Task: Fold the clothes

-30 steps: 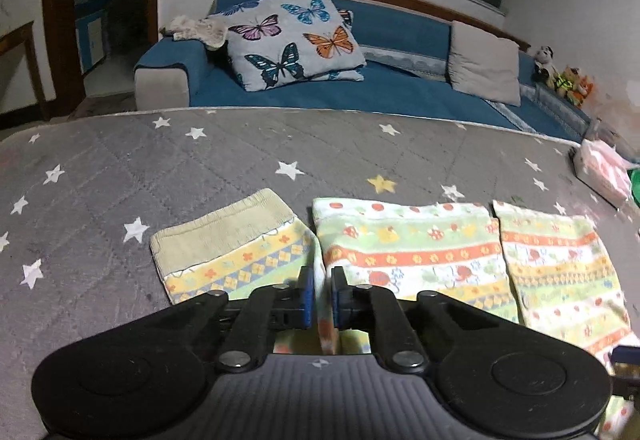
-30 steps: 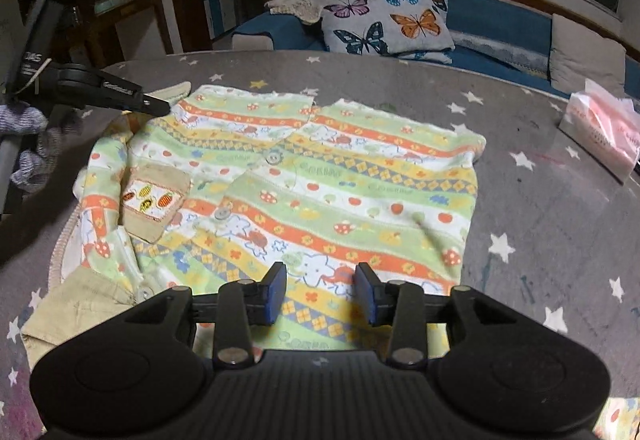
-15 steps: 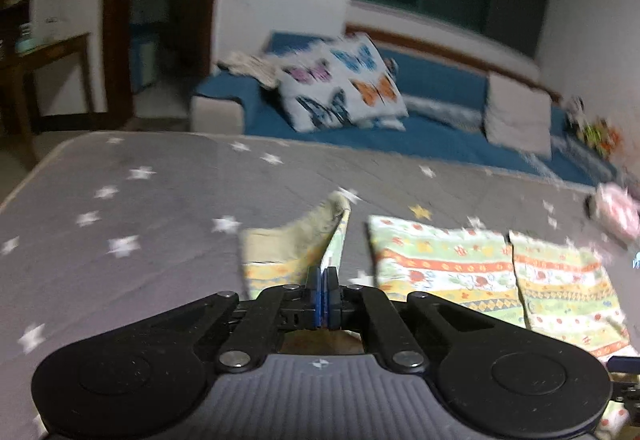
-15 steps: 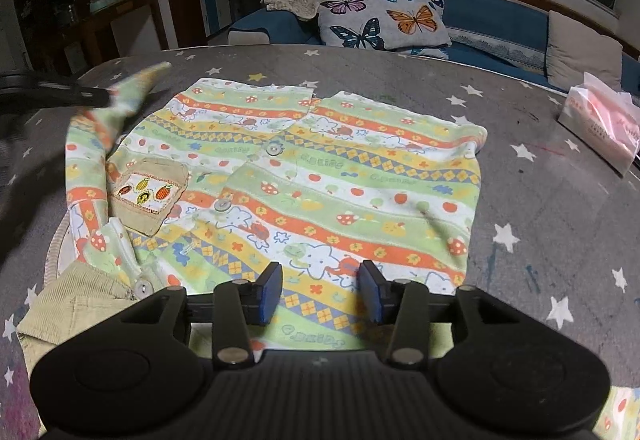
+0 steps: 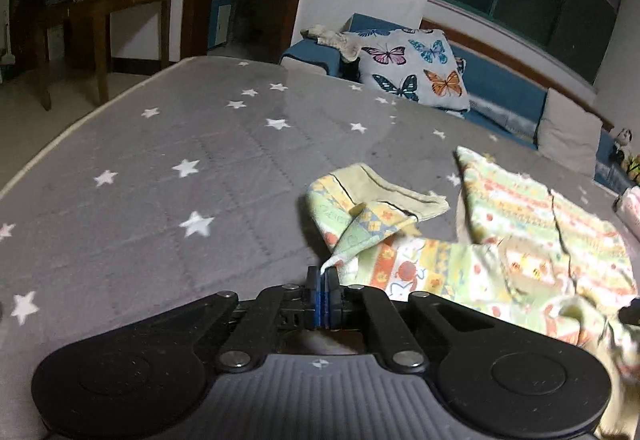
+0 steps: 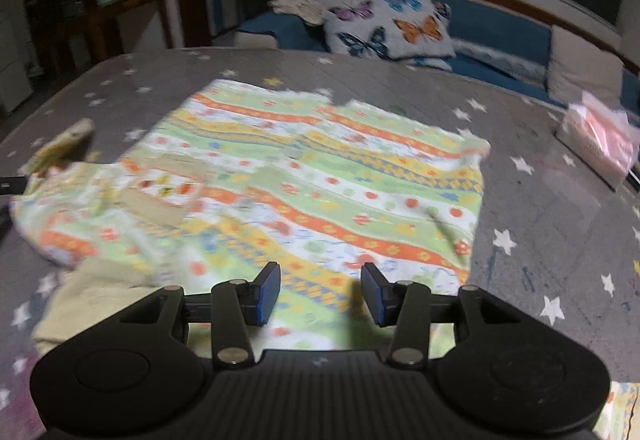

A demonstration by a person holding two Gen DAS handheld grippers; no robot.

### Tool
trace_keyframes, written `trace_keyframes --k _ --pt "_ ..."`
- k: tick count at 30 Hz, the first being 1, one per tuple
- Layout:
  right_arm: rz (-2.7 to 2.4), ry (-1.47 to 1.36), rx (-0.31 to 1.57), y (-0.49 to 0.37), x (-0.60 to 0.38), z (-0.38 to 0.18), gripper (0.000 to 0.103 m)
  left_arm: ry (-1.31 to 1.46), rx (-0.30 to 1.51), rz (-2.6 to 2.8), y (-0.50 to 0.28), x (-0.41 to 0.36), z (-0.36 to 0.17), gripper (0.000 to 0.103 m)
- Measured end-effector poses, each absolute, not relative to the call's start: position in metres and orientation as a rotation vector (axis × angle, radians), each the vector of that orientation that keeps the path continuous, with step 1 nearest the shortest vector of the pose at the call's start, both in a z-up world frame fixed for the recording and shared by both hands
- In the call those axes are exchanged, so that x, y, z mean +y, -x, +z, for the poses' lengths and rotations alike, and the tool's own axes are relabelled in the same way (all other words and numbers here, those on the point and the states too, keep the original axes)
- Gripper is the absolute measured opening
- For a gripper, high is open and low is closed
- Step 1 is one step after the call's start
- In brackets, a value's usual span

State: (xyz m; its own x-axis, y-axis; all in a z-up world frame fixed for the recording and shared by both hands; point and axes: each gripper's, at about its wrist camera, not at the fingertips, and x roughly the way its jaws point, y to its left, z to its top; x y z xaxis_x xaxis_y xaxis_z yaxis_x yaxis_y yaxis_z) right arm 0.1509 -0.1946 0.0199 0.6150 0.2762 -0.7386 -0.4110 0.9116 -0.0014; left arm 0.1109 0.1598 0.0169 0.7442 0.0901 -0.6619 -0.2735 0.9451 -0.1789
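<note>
A child's patterned shirt [image 6: 320,176] with green, orange and yellow stripes lies front-up on the grey star-print mattress [image 5: 160,168]. My left gripper [image 5: 322,280] is shut on the edge of the shirt's sleeve [image 5: 368,216] and holds it lifted and folded toward the shirt's body [image 5: 532,224]. In the right wrist view the sleeve's beige cuff [image 6: 64,144] shows at the far left. My right gripper [image 6: 320,290] is open and empty, just above the shirt's lower hem.
A pink tissue pack [image 6: 596,140] lies on the mattress at the right. A blue sofa with a butterfly pillow [image 5: 412,68] runs behind the mattress. A wooden table [image 5: 108,16] stands at the far left. Beige cloth [image 6: 96,292] lies by the shirt's lower left.
My left gripper has lifted the sleeve off the mattress and carried it over toward the shirt's body. My right gripper stayed open above the hem, shifting slightly.
</note>
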Motion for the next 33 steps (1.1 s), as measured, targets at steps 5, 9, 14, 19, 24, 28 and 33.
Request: trace_keyframes --k 5,9,14,19,24,28,33 --pt "0.541 0.235 0.782 -0.104 -0.169 0.038 0.045 0.205 0.668 0.185 -0.104 0.154 0.032 0.011" --pt "0.651 0.27 0.771 -0.073 -0.142 0.039 0.045 0.15 0.629 0.187 -0.108 0.142 0.041 0.039" --pt "0.739 0.336 0.784 -0.051 -0.11 0.024 0.045 0.101 0.601 0.172 -0.106 0.135 0.047 0.057" --pt "0.737 0.385 0.787 -0.045 -0.091 0.005 0.044 -0.004 0.622 0.131 -0.117 0.117 0.035 0.058" --pt "0.692 0.376 0.782 -0.042 -0.094 0.009 0.008 -0.039 0.669 0.109 -0.143 0.112 0.014 0.045" --pt "0.674 0.325 0.771 -0.038 -0.113 0.027 0.006 -0.042 0.698 0.113 -0.15 0.117 0.001 0.012" --pt "0.658 0.202 0.734 -0.04 -0.15 0.071 0.006 0.041 0.661 0.141 -0.137 0.137 0.006 0.004"
